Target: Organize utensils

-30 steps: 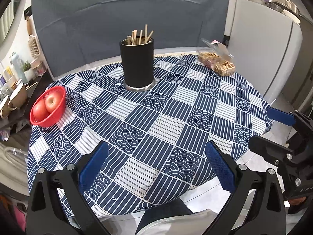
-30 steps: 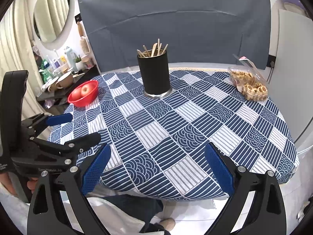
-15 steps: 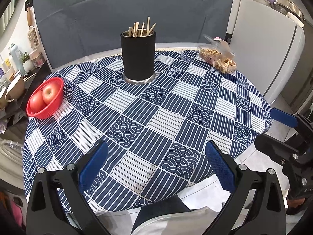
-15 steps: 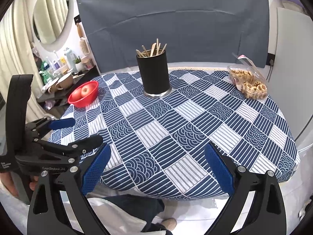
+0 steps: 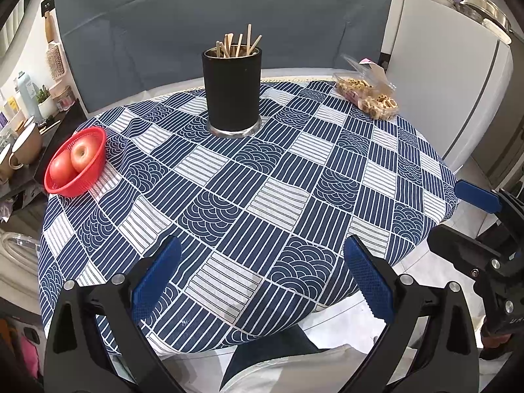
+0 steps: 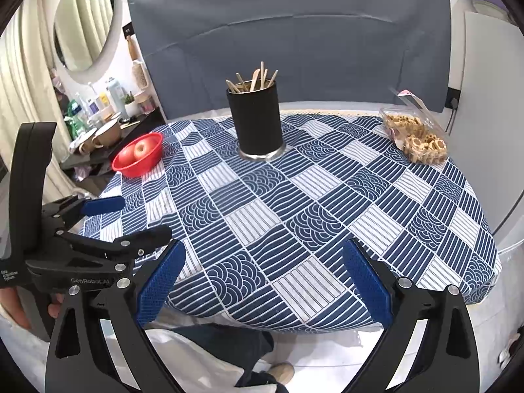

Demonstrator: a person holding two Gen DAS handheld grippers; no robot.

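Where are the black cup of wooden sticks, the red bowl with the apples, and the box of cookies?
black cup (image 5: 232, 93), left wrist view, middle of its dark side wall.
red bowl (image 5: 85, 177), left wrist view, on its front outer wall below the apples.
box of cookies (image 6: 422, 140), right wrist view, on the cookies in the clear tray.

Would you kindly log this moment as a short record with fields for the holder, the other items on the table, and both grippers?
holder: black cylindrical utensil holder, upright near the table's far side
contents: wooden utensils standing inside it
loose utensils: none visible on the blue patterned tablecloth
left side: red plastic basket holding two red apples
right side: open clear plastic box of biscuits
left gripper: open, empty
right gripper: open, empty
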